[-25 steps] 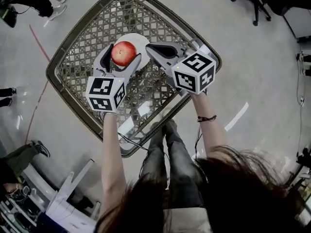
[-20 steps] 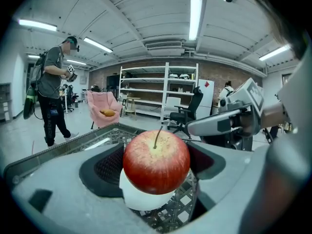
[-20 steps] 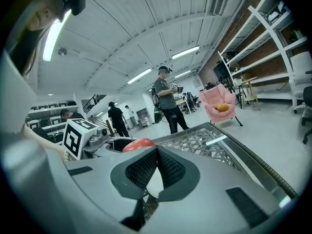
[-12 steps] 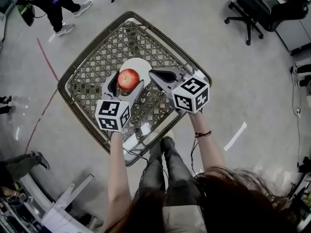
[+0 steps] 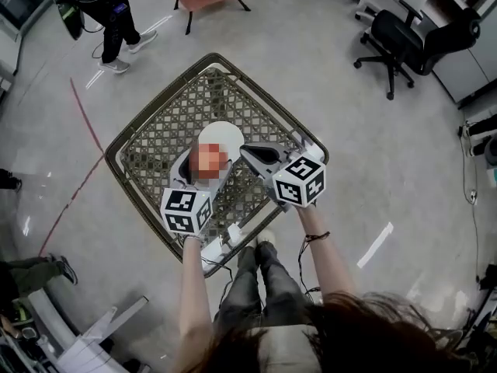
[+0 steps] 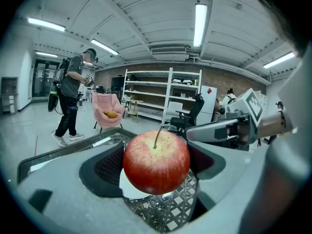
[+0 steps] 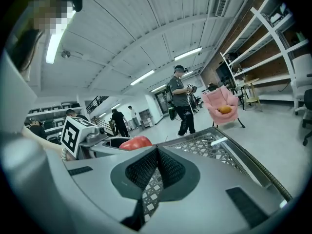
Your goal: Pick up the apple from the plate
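The apple sat between the jaws of the left gripper, which were clamped on its two sides at about its widest part, stem pointing up. It appeared to hang just clear of the white plate, over that plate's near edge. As a load it was likely firm, fairly light and smooth-skinned: round enough to roll or twist out of a shallow grip, and liable to bruise under a hard squeeze. A hold across the widest part, as here, looked the safest. The right gripper had its jaws pressed together with nothing between them, and it hovered just beside the left one over the woven table. The head view gave the layout, with the plate near the table's middle, but a blur patch lay over the fruit there. The left gripper view showed the red skin, the stem and a patch of plate below. The right gripper view caught only the apple's top behind the other gripper.
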### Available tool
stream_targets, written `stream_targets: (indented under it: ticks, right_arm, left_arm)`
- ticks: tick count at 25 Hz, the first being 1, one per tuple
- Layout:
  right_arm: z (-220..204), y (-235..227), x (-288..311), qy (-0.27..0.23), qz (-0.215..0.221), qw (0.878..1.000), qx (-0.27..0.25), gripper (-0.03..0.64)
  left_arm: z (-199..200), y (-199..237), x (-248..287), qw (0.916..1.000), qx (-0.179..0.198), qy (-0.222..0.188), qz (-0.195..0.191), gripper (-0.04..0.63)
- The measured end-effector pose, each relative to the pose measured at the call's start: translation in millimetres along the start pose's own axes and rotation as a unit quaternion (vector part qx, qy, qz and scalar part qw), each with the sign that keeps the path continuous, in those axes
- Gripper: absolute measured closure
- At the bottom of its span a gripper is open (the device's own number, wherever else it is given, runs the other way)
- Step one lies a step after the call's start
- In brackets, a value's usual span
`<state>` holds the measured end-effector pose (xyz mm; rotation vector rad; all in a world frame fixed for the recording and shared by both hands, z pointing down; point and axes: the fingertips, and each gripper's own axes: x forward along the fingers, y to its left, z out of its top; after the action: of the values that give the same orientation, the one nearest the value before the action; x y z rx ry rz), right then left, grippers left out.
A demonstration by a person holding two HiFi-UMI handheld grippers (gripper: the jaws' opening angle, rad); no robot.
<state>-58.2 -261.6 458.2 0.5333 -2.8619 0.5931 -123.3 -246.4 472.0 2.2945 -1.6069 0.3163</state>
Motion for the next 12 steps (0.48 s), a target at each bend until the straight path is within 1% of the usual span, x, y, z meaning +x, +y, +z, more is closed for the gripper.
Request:
stream_targets:
  ticks: [5, 8, 12]
  right_arm:
    - [12, 17, -4, -0.008, 0.016, 1.0, 0.004, 0.607]
    - [17, 26, -6, -0.01, 0.029, 1.0, -0.001, 0.607]
    - [24, 36, -13, -0.019, 0.034, 0.999, 0.0, 0.607]
  left_arm:
    - [8, -7, -19, 1.0, -0.009, -0.002, 0.002, 0.183]
    - [15, -14, -27, 0.9998, -0.017, -0.01, -0.002, 0.183]
    - [22, -22, -39, 0.9996, -0.023, -0.017, -0.002, 0.183]
